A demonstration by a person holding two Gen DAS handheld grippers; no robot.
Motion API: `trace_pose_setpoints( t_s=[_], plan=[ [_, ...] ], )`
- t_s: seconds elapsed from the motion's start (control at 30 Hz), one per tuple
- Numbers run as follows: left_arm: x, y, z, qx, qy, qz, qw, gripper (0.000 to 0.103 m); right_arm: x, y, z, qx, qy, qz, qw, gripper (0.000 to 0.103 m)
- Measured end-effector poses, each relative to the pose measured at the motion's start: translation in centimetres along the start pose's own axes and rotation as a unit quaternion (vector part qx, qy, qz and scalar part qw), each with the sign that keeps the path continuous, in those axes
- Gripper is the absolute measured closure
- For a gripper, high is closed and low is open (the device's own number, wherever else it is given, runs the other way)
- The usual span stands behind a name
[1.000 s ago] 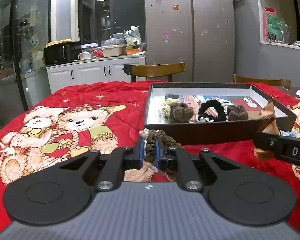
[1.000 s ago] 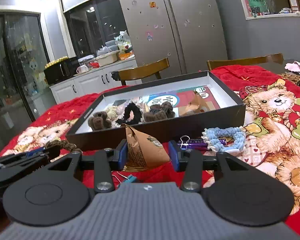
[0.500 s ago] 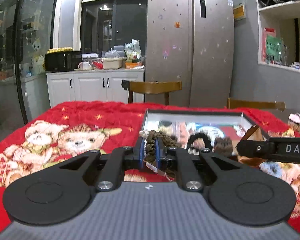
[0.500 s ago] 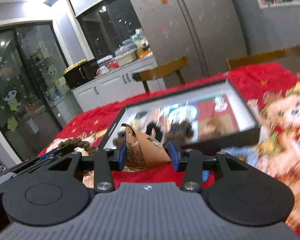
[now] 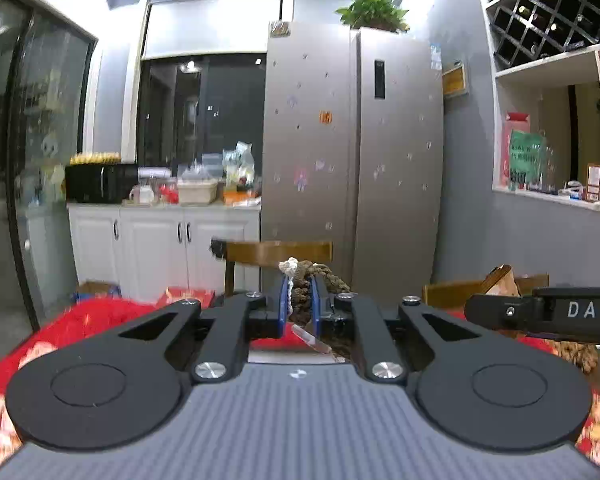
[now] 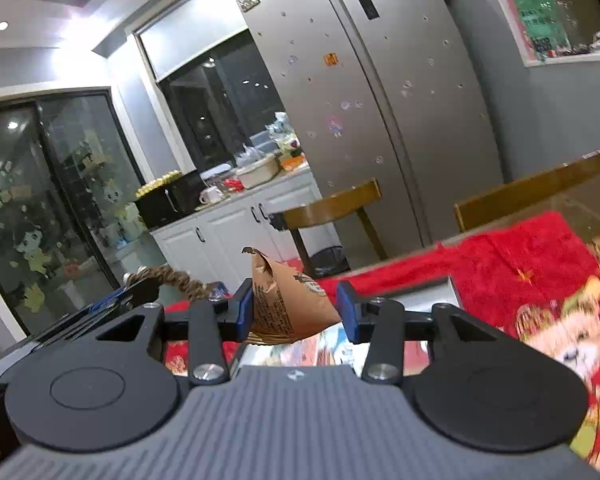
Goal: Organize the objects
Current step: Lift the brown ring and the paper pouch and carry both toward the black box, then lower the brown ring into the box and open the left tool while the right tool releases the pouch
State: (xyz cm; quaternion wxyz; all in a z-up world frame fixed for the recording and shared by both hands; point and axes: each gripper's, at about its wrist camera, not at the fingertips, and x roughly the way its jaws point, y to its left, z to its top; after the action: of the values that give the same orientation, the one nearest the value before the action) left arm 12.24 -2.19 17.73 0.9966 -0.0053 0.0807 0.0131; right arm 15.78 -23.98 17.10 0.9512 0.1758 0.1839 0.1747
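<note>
Left gripper (image 5: 299, 306): the two blue-padded fingers (image 5: 284, 304) stand close together and clamp a brown braided rope piece (image 5: 302, 286) between them. The rope is coarse, twisted, dull brown, with a white knotted end (image 5: 289, 267) showing above the left finger. The bulk of the rope rises above the fingertips and spills to the right of the right finger. A clear plastic tag (image 5: 310, 338) hangs below the fingers.

Right gripper (image 6: 296, 308): the fingers (image 6: 245, 308) are set wide and press on both sides of a brown paper packet (image 6: 286, 304). The packet is pyramid-shaped, kraft brown, with dark printed text on its face and a round printed mark near the right finger. Its torn, crimped tip points up past the left finger. In the left wrist view the same packet appears right of the fingers, behind the other gripper's black arm.

Below and beyond both sets of fingers lies the tabletop (image 6: 532, 256), covered by a red cloth with a bear print (image 6: 568, 332). Directly under the right fingers a printed surface (image 6: 332, 350) shows, probably the box interior; motion blur prevents confirmation.

Beyond the fingers: wooden chairs (image 5: 278, 252), white cabinets (image 5: 156, 244), a grey refrigerator (image 5: 352, 160).
</note>
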Motion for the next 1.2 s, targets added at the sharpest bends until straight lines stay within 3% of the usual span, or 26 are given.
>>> trace_pose_setpoints(
  t_s=[0.17, 0.33, 0.53, 0.6, 0.83, 1.03, 1.2],
  plan=[
    [2.5, -1.5, 2.8, -0.016, -0.007, -0.023, 0.9996, 0.089, 1.5, -1.5, 2.5, 0.010, -0.001, 0.013, 1.000, 0.056],
    [6.7, -2.5, 3.2, -0.046, 0.019, -0.055, 0.9972, 0.089, 3.5, -3.5, 3.0, 0.020, 0.002, 0.004, 1.000, 0.056],
    [12.1, -3.2, -0.9, -0.066, 0.064, -0.096, 0.9911, 0.089, 6.7, -6.1, 1.5, 0.015, 0.037, -0.019, 0.999, 0.056],
    [14.4, -3.8, -2.5, -0.054, 0.105, -0.111, 0.9868, 0.089, 7.9, -6.8, 1.1, 0.014, 0.041, -0.038, 0.998, 0.056],
    [19.6, -4.3, -7.2, -0.067, 0.208, -0.108, 0.9698, 0.089, 11.8, -8.7, -2.1, 0.025, 0.112, -0.070, 0.991, 0.056],
    [20.8, -4.1, -10.0, -0.048, 0.250, -0.084, 0.9633, 0.089, 13.6, -9.6, -4.2, 0.031, 0.156, -0.090, 0.983, 0.056],
    [21.1, -4.4, -10.6, -0.040, 0.257, -0.084, 0.9618, 0.089, 14.1, -9.8, -5.0, 0.033, 0.169, -0.104, 0.980, 0.056]
  ],
)
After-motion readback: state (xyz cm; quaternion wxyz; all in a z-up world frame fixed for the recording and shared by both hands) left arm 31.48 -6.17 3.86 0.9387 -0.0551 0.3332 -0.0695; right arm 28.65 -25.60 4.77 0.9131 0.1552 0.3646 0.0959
